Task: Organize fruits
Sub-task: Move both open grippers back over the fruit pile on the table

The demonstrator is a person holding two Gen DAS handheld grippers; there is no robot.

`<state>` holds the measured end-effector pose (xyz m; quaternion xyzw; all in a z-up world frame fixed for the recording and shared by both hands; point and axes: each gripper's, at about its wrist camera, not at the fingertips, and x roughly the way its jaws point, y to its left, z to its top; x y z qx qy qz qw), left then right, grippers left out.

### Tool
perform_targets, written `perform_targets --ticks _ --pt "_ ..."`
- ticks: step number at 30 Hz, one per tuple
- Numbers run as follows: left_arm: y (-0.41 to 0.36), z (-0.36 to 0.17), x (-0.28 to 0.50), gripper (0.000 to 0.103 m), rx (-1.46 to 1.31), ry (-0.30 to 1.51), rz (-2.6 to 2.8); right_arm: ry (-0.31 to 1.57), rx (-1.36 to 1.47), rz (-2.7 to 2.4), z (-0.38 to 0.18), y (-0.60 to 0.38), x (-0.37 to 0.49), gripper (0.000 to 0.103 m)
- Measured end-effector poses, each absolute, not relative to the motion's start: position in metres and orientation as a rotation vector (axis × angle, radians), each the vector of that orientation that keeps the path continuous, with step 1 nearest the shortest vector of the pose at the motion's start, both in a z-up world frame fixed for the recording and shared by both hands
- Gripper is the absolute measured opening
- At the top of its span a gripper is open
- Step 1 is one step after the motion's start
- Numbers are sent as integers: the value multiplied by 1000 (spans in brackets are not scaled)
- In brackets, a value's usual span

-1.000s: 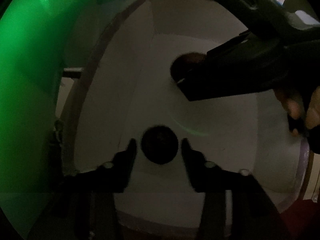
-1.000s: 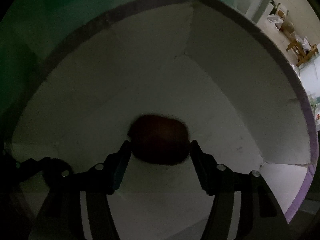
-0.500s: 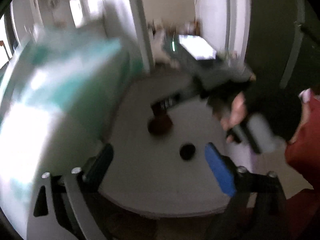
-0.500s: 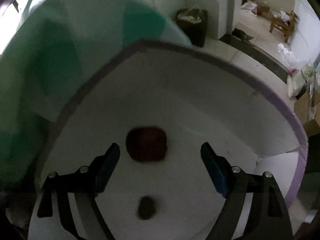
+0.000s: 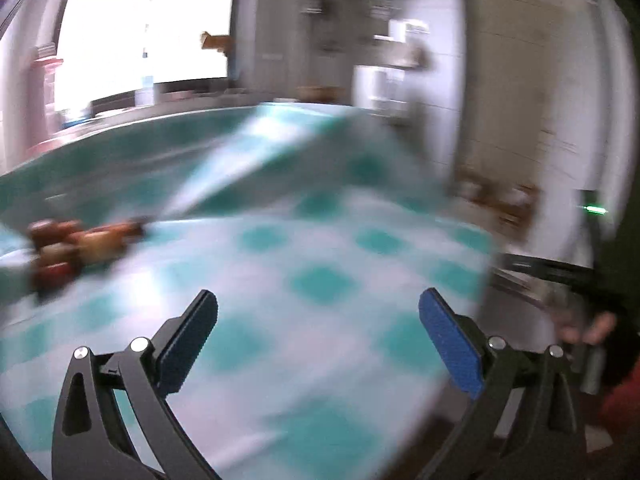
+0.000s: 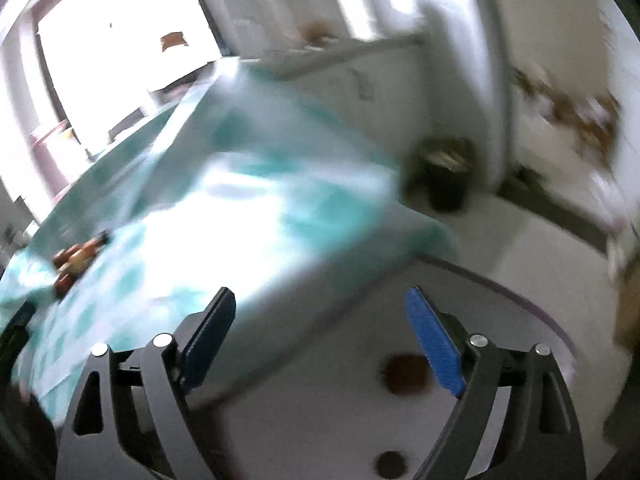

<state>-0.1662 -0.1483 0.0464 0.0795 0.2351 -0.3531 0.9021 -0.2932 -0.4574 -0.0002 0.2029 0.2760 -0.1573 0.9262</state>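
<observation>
Left gripper (image 5: 318, 322): jaws spread wide, just opened further, nothing between the blue pads (image 5: 450, 344), nothing touched. Positioned above the teal-and-white checked tablecloth (image 5: 320, 280), pointing across it.

Right gripper (image 6: 320, 328): jaws likewise wide, just opened further, empty, no contact with anything. Positioned above the seam where the tablecloth meets the white box (image 6: 480, 304) with the purple rim.

Fruit locations relative to the white box:
- Reddish-brown fruit (image 6: 406, 374) lying on the box floor, below and just inside the right gripper's blue pad, clear of it.
- Small dark fruit (image 6: 390, 464) also on the box floor, nearer the camera than the brown one, apart from it.
- Pile of reddish and tan fruits (image 5: 76, 246) outside the box, on the tablecloth, well away toward the far left edge.

Person's hand (image 5: 584, 326) visible at the right edge of the left view, beside the box side of the table.

Labels and writing: none legible; both views blurred.
</observation>
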Motion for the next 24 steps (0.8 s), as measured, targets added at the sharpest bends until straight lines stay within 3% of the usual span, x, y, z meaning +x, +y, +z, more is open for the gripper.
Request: perform_targets --ticks 12,24 --pt "66 51 -5 101 -74 657 -167 713 79 114 33 -217 -122 87" --pt "129 46 -1 101 -270 632 -38 884 -62 186 7 -122 50 71"
